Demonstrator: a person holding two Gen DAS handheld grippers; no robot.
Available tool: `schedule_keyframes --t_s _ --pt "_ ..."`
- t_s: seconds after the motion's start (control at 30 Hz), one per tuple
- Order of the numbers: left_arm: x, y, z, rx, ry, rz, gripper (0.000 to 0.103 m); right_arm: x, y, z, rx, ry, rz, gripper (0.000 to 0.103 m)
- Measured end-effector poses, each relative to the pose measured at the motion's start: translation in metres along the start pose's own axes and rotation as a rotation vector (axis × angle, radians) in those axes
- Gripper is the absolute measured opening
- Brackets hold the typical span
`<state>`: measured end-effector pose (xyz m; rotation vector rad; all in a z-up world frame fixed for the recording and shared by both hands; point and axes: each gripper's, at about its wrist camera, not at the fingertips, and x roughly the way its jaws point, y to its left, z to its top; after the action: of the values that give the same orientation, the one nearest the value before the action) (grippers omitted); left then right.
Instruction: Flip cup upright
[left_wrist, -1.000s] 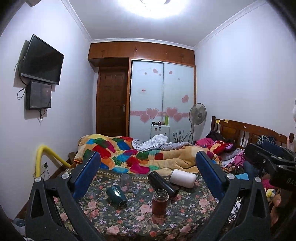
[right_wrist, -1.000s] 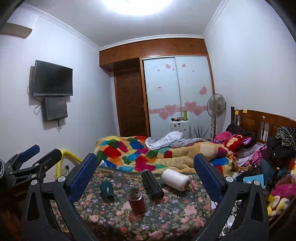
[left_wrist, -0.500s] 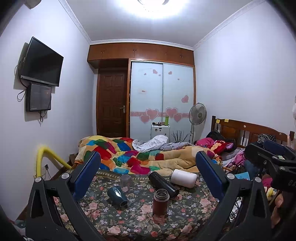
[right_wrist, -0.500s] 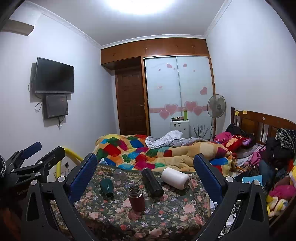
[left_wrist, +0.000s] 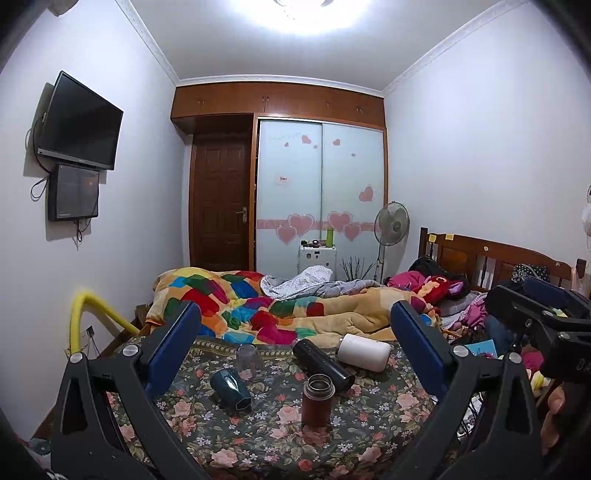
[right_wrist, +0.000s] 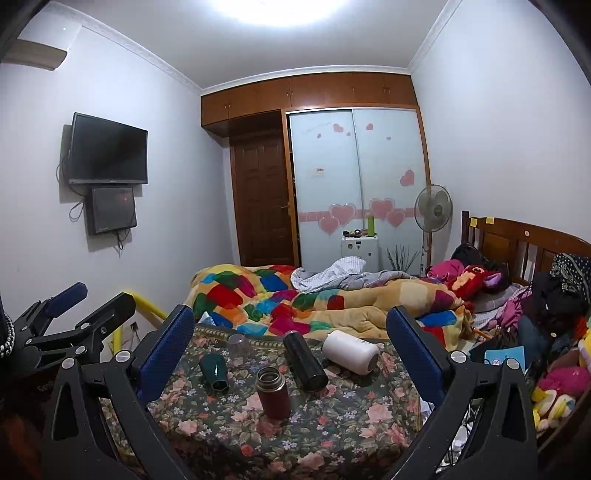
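Observation:
Several cups rest on a table with a floral cloth (left_wrist: 280, 439) (right_wrist: 332, 424). A red-brown cup (left_wrist: 317, 400) (right_wrist: 272, 393) stands upright at the front. A dark teal cup (left_wrist: 231, 384) (right_wrist: 214, 371), a black cup (left_wrist: 323, 360) (right_wrist: 304, 360) and a white cup (left_wrist: 364, 351) (right_wrist: 351, 350) lie on their sides. A clear glass (left_wrist: 249, 361) (right_wrist: 238, 347) stands mouth down at the back left. My left gripper (left_wrist: 295, 343) and my right gripper (right_wrist: 290, 339) are both open and empty, held back from the table.
A bed with a colourful quilt (left_wrist: 258, 306) lies right behind the table. A yellow rail (left_wrist: 88, 314) stands at the left wall. Clothes and toys (right_wrist: 554, 362) pile up at the right. Each gripper shows at the edge of the other's view.
Both views have drifted slightly and tilted upward; the cups sit a little lower in frame. Nothing on the table has moved. Both grippers stay open.

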<state>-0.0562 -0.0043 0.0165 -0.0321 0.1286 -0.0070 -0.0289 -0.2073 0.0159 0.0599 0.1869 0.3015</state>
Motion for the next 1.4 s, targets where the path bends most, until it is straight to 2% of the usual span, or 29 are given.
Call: schedule_keyframes --t_s 1.4 --pt "0.0031 0.0002 -0.0030 -0.018 0.009 -0.010 0.103 0.0084 0.0018 -0.0022 0.007 0.022 0.011 0.103"
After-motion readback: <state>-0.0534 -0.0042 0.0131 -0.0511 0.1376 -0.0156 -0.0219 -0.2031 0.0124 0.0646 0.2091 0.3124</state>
